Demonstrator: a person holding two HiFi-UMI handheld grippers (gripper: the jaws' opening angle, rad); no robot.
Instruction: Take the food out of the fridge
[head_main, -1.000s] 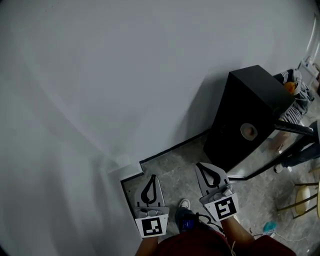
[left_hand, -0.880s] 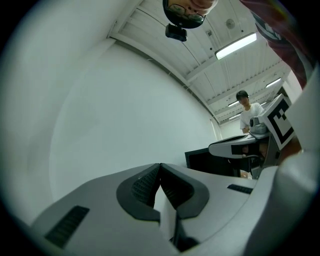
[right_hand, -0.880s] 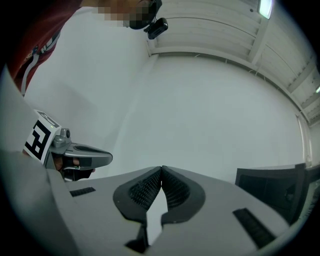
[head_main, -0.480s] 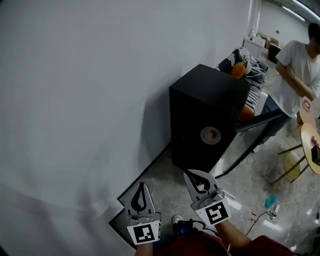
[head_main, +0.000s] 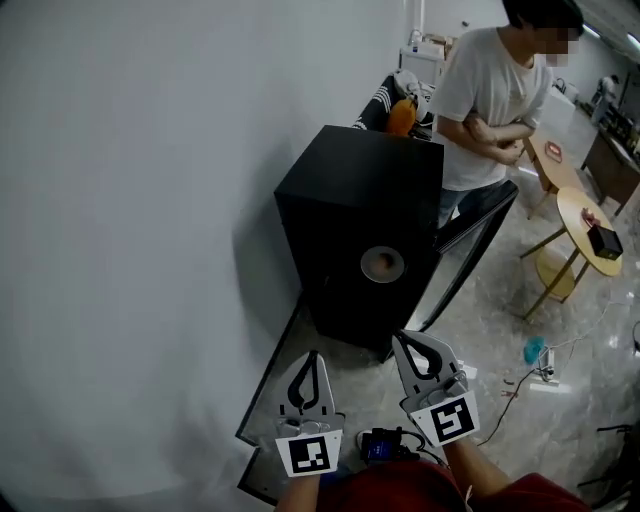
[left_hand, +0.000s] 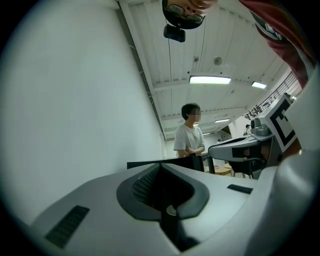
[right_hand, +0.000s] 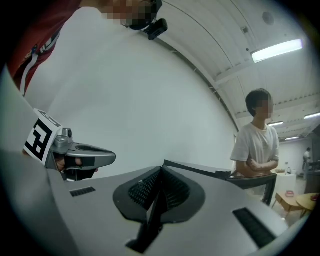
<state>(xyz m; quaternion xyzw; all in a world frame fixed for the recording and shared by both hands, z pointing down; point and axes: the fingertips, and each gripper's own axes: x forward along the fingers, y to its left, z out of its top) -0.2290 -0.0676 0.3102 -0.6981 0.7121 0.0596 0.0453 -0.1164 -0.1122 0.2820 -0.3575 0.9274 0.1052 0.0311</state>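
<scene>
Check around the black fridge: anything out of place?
Nothing looks spilled or damaged. The black fridge stands upright. Two things stand out: a person stands close at its right side, and loose cables trail across the floor nearby.

Ahead, black fridge (head_main: 355, 220); wall (head_main: 130, 200) left.

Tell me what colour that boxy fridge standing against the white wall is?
The boxy fridge is black; the head view shows it best.

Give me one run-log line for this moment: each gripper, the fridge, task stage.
left gripper: shut, empty | right gripper: shut, empty | fridge: door closed, untouched | stage: food not yet out
</scene>
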